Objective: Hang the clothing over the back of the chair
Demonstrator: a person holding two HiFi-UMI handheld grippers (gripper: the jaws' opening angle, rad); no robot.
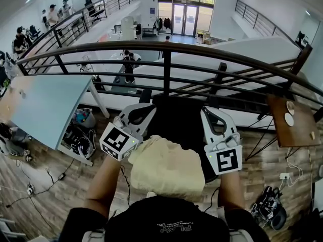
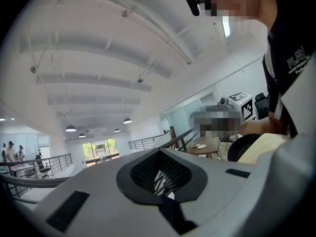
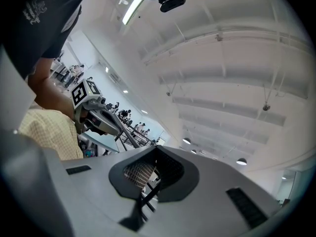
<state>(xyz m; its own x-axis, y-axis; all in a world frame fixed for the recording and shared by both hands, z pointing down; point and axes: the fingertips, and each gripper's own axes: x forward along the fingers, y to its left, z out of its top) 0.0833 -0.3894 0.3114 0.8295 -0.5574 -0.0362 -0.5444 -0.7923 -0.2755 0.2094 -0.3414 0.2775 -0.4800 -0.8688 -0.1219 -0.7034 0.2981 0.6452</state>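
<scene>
Pale yellow clothing [image 1: 166,168] lies lower centre on a black chair [image 1: 179,116], between the left gripper [image 1: 146,110] and right gripper [image 1: 209,112], each with fingers together, empty. A dark railing [image 1: 166,46] crosses ahead. Only the gripper views show the white ceiling [image 2: 123,43].

Most of chair [image 1: 177,119] hidden under clothing [image 1: 166,168]; clothing's near edge behind person's shoulders [image 1: 169,221]; distant people [image 1: 129,64] too small to tell.
</scene>
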